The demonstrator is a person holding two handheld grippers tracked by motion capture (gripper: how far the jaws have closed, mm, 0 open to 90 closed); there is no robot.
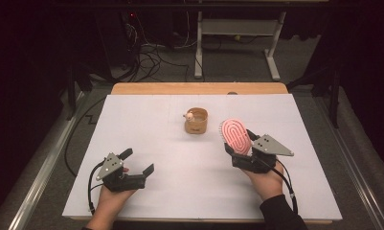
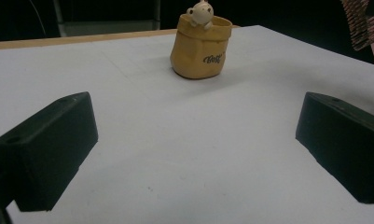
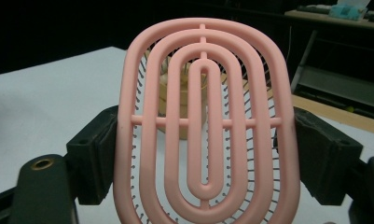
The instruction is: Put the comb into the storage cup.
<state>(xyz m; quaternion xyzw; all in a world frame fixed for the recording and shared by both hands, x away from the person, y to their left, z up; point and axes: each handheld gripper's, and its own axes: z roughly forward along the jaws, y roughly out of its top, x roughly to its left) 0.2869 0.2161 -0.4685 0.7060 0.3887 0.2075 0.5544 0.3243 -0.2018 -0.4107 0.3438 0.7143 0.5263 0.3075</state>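
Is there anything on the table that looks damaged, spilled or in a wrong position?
Nothing stands out. The yellow pot stands upright on the white table, and the pink brush is held intact in the right gripper.

This looks like a lab or recording room rather than a home. A white sheet covers the wooden tabletop [image 1: 199, 88], black curtains darken the surroundings, and tangled cables [image 1: 149, 57] lie on grey carpet beside a white desk frame [image 1: 237, 33] behind.
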